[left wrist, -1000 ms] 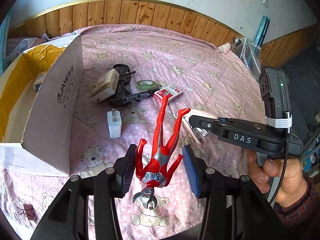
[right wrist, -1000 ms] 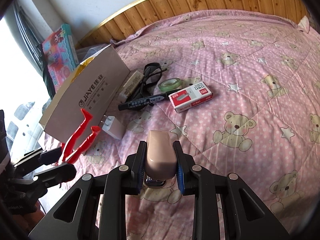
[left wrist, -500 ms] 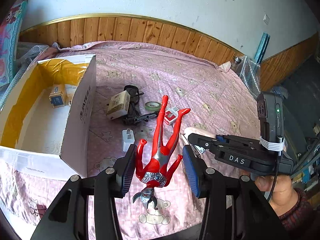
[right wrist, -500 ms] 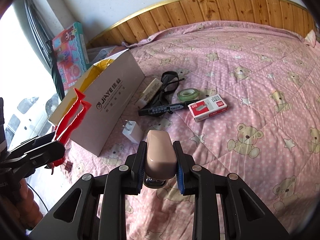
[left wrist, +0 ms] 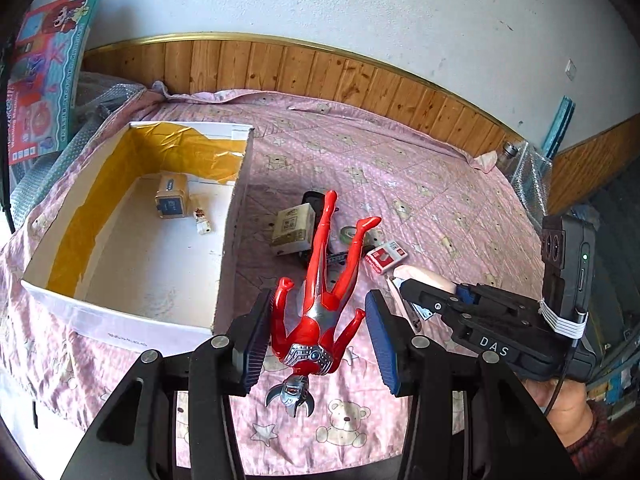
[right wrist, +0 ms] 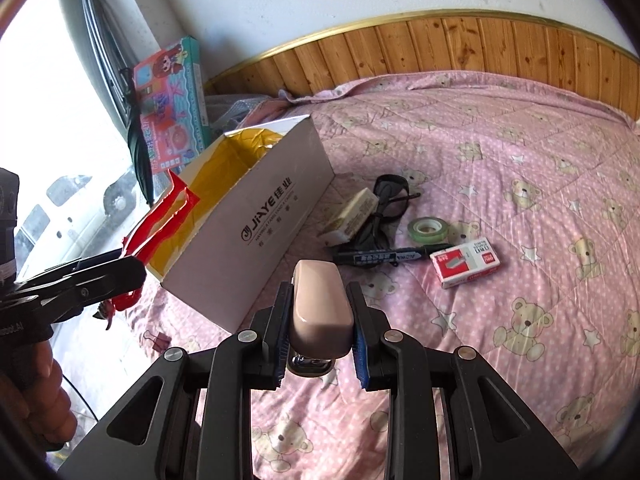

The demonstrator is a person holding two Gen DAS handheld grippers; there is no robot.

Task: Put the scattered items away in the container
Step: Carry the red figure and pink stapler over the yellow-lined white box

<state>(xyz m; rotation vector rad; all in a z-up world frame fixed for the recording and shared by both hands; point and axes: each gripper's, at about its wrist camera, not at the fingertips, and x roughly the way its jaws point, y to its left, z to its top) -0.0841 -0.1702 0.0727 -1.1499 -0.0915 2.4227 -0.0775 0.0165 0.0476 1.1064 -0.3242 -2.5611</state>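
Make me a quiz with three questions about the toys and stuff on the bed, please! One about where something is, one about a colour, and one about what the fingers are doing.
1. Where is the small yellow box?
A. Inside the cardboard box
B. On the bedspread beside the tape
C. In the right gripper

2. What colour is the roll of tape?
A. Red
B. Green
C. Blue

3. What is the right gripper doing?
A. Hanging open with nothing in it
B. Shut on the stapler
C. Shut on the marker

Answers:
1. A: the left wrist view shows it lying on the floor of the cardboard box.
2. B: the ring is pale green, lying next to the black marker.
3. B: both fingers press the sides of the beige stapler.
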